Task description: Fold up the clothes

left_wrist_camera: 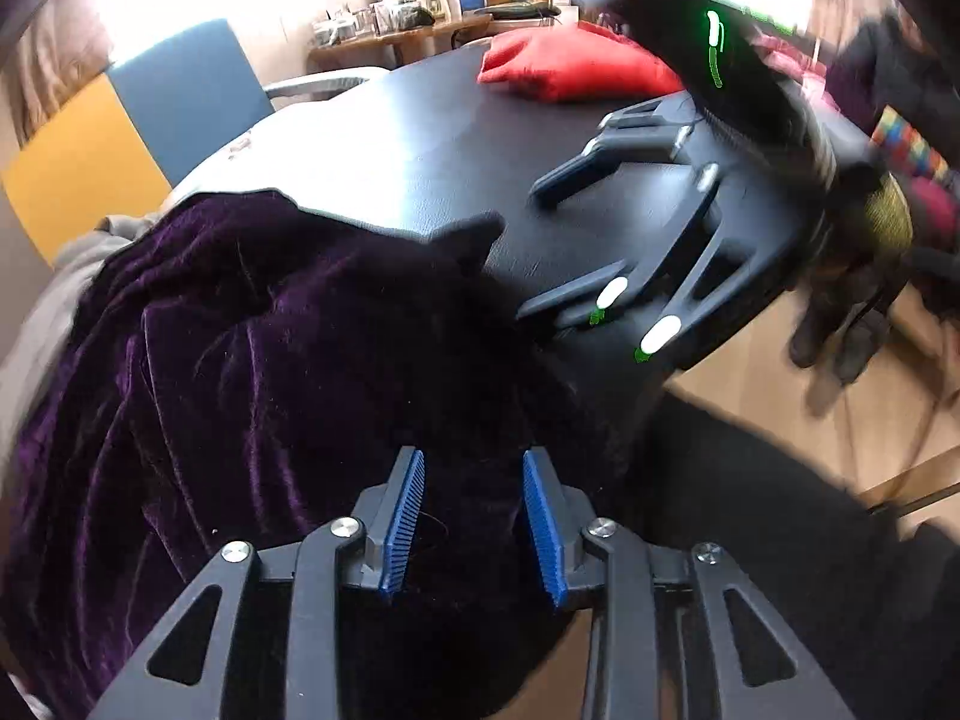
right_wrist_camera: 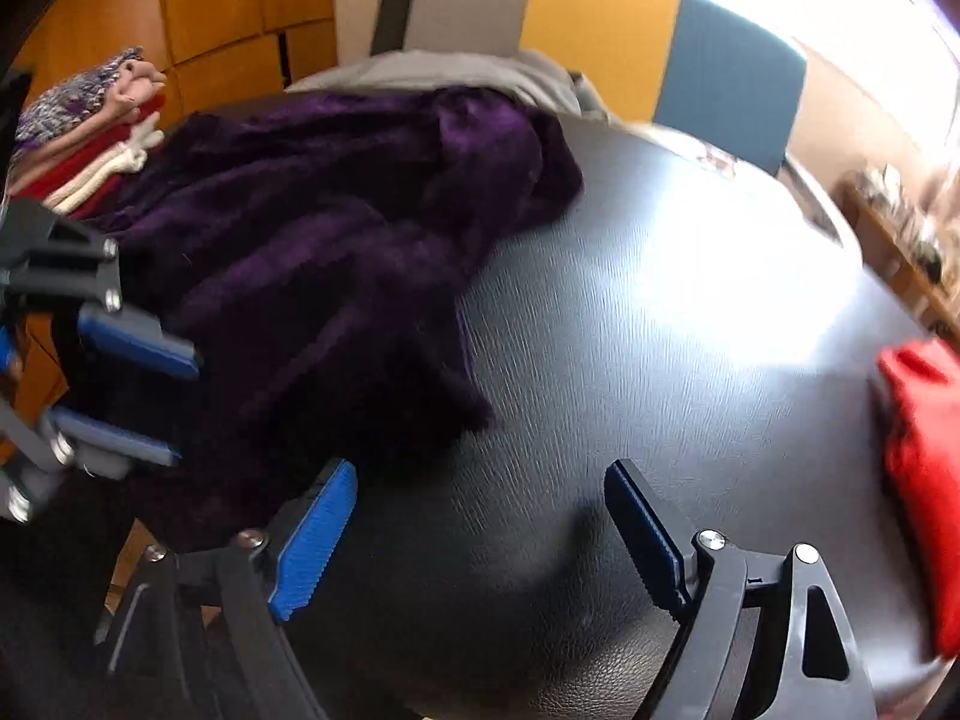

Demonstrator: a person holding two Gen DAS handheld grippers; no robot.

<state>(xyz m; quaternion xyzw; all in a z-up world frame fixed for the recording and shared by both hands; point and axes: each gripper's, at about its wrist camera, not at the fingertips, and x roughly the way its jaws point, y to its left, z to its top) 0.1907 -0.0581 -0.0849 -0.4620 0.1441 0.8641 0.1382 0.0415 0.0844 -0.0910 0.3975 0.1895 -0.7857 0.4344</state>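
Observation:
A crumpled dark purple velvet garment (left_wrist_camera: 210, 360) lies on the left part of the black table (left_wrist_camera: 432, 144); it also shows in the right wrist view (right_wrist_camera: 312, 252). My left gripper (left_wrist_camera: 474, 468) is open with its blue pads over the garment's near edge, with dark cloth between the pads. My right gripper (right_wrist_camera: 480, 498) is wide open and empty above the bare black table (right_wrist_camera: 630, 330), just right of the garment. It shows in the left wrist view (left_wrist_camera: 534, 258); the left gripper shows in the right wrist view (right_wrist_camera: 186, 408).
A folded red cloth (left_wrist_camera: 570, 69) lies at the far side of the table, also in the right wrist view (right_wrist_camera: 927, 450). A stack of folded clothes (right_wrist_camera: 90, 132) and a grey garment (right_wrist_camera: 456, 75) lie beyond the purple one. Chairs (left_wrist_camera: 180, 96) stand behind the table.

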